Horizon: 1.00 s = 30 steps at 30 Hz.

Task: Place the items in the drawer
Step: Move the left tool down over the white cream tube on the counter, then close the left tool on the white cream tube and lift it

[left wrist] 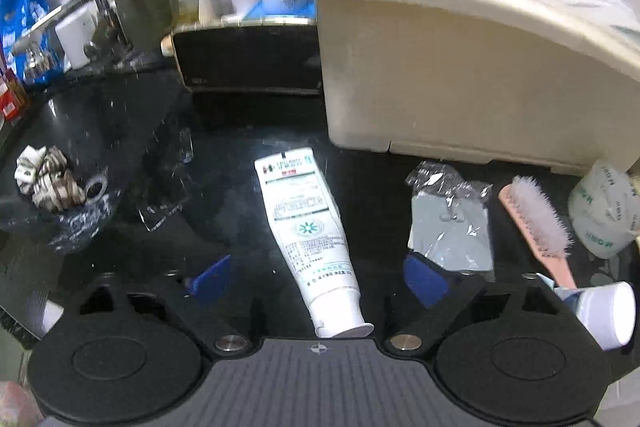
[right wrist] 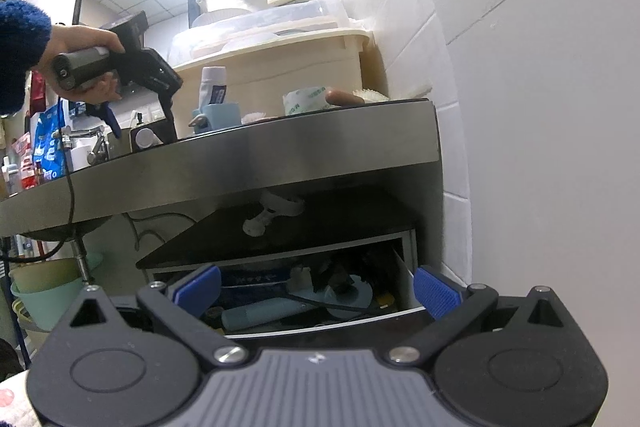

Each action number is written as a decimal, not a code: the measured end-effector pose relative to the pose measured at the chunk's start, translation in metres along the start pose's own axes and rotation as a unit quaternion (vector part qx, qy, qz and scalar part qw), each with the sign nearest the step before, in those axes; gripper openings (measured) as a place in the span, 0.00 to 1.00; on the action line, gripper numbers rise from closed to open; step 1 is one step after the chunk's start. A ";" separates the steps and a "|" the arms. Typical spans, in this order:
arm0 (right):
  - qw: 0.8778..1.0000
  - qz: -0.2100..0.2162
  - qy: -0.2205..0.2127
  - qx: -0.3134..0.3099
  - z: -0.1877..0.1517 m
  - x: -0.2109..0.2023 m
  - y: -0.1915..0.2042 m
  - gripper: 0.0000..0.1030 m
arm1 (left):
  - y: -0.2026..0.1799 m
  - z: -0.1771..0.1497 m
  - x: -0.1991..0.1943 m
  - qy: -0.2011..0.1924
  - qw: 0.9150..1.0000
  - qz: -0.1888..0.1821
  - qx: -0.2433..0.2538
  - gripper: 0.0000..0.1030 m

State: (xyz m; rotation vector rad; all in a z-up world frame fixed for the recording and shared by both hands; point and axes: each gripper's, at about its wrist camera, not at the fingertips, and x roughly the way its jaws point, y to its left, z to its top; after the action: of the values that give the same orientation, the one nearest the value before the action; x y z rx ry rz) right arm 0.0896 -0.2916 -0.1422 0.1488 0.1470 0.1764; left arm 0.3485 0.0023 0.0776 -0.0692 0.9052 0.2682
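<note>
From the left wrist view, the left gripper [left wrist: 316,277] hangs over a dark glossy countertop [left wrist: 224,187] with its blue pads spread wide and nothing pressed between them. A white toothpaste tube [left wrist: 308,227] lies flat on the counter in the gap between the fingers, cap end nearest the gripper body, touching neither pad. Just beyond the right-hand pad sits a grey item in a clear plastic bag [left wrist: 452,227], and farther to that side a pink-handled brush [left wrist: 536,227], a roll of tape with green print [left wrist: 604,215] and a white-capped tube [left wrist: 604,311] lying by the gripper's outer edge. Ahead and to the right stands a cream plastic storage box [left wrist: 460,67]; far off to the left lies a striped scrunchie [left wrist: 48,179] in a dark basin. From the right wrist view, the right gripper [right wrist: 316,291] is held low, in front of the cabinet below the counter, its blue pads wide apart and empty. Straight ahead between the fingers is the open drawer [right wrist: 400,263], already cluttered with a pale blue tube-like object and other things too dim to tell apart. Up to the left, a hand [right wrist: 84,55] in a blue sleeve holds the left gripper's handle above the counter edge [right wrist: 280,151].
</note>
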 end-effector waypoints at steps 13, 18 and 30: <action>1.000 0.003 -0.005 0.006 0.000 -0.001 -0.001 1.00 | -0.002 0.006 0.018 0.029 0.999 0.022 0.014 0.57; 1.000 0.002 -0.005 0.012 0.000 -0.002 -0.002 1.00 | 0.001 0.006 0.020 0.032 0.999 0.002 0.001 0.44; 1.000 0.000 -0.005 0.011 0.000 -0.001 -0.002 1.00 | 0.004 -0.009 0.007 0.032 0.999 -0.020 0.028 0.35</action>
State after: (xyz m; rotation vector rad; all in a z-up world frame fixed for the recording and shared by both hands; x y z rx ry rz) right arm 0.0885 -0.2933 -0.1423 0.1717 0.1383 0.1743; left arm 0.3447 0.0061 0.0662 -0.0436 0.9745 0.2050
